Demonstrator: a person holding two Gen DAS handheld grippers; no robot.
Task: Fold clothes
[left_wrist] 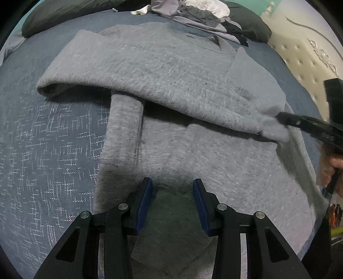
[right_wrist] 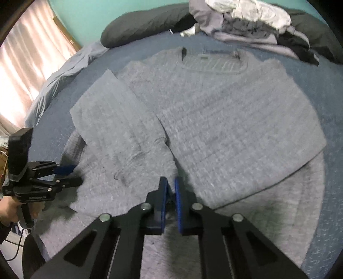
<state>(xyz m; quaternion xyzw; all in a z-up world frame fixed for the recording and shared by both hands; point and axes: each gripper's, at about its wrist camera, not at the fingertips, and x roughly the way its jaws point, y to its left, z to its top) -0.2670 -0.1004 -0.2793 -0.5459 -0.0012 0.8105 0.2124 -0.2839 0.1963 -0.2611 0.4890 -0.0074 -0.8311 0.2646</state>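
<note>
Sweater (right_wrist: 225,120) mid-fold on the bed (left_wrist: 42,150), and we judge a sleeve is being laid across its body.

Our right gripper (right_wrist: 170,193) has its blue pads nearly together, pinching grey knit at the sweater's near side; our left gripper (left_wrist: 172,191) hangs with pads apart over the lower hem, gripping nothing. Next we need the pinched fabric set flat, then a smooth hem fold toward the bed's far edge.

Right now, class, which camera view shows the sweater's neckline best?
The right wrist view: the neckline of the grey sweater faces the camera, whole. The left wrist view shows only part of it, edge-on beside the clothes pile.
</note>
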